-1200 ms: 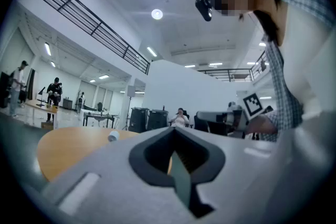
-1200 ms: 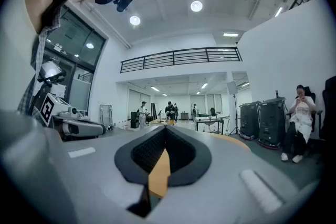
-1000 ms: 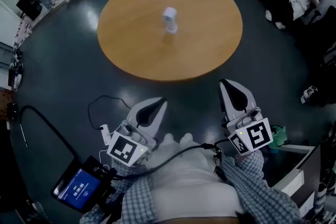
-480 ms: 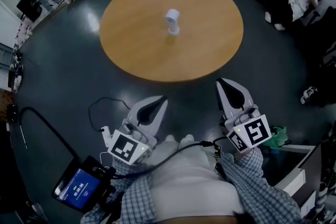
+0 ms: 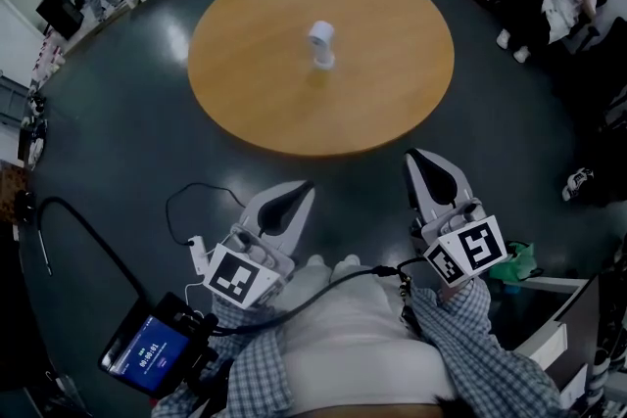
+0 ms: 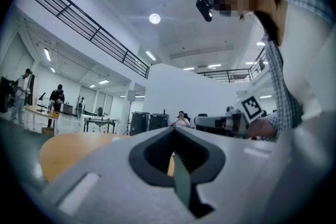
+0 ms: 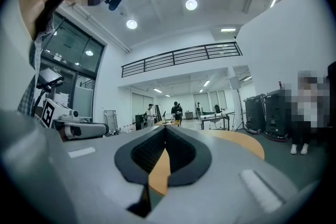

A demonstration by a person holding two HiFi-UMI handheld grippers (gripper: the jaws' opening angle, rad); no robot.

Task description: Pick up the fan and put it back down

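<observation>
Standing upright near middle of round worktop (image 5: 255, 93): white fan (image 5: 320, 44). Left tool (image 5: 300, 191) jaws together, empty. Right tool (image 5: 417, 157) jaws together, empty. Both well short of fan.

The left gripper (image 5: 302, 191) and right gripper (image 5: 421, 162) point level ahead, fingers pressed together, holding nothing.

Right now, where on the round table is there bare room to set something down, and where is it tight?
The round table is bare all round the fan, standing alone near its middle: free wood between fan and rim on every side. Tight only off the table: a cable loops on the floor beside the left gripper.
</observation>
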